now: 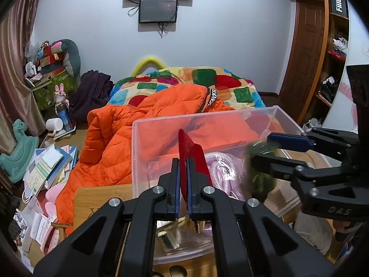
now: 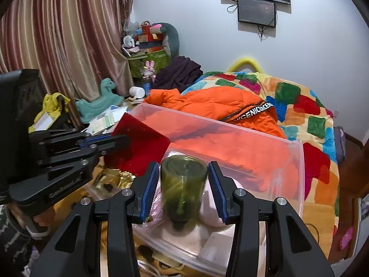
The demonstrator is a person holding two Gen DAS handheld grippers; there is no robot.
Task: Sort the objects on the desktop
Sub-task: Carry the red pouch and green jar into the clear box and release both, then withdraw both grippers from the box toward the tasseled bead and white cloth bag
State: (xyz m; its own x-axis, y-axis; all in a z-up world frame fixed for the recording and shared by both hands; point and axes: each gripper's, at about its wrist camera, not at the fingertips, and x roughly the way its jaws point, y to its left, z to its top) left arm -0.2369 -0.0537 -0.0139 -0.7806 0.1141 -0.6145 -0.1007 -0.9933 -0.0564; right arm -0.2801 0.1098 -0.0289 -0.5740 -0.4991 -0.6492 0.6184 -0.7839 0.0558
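Note:
My left gripper (image 1: 183,173) is shut on a flat red card (image 1: 191,152), held upright over the near left part of the clear plastic bin (image 1: 161,124). It also shows in the right wrist view (image 2: 120,142) with the red card (image 2: 138,147). My right gripper (image 2: 183,180) is open over the bin (image 2: 297,166). A blurred green glass jar (image 2: 183,184) sits between its pads, which stand apart from it. In the left wrist view the right gripper (image 1: 265,147) is over the green jar (image 1: 263,175). A pink braided cord (image 1: 221,170) lies in the bin.
The bin stands on a wooden desk (image 1: 101,198). Gold items (image 2: 110,180) lie on the desk left of the bin. Behind are an orange jacket (image 1: 138,124) and a patterned blanket (image 2: 299,106) on a bed. Papers and toys (image 1: 46,168) crowd the left.

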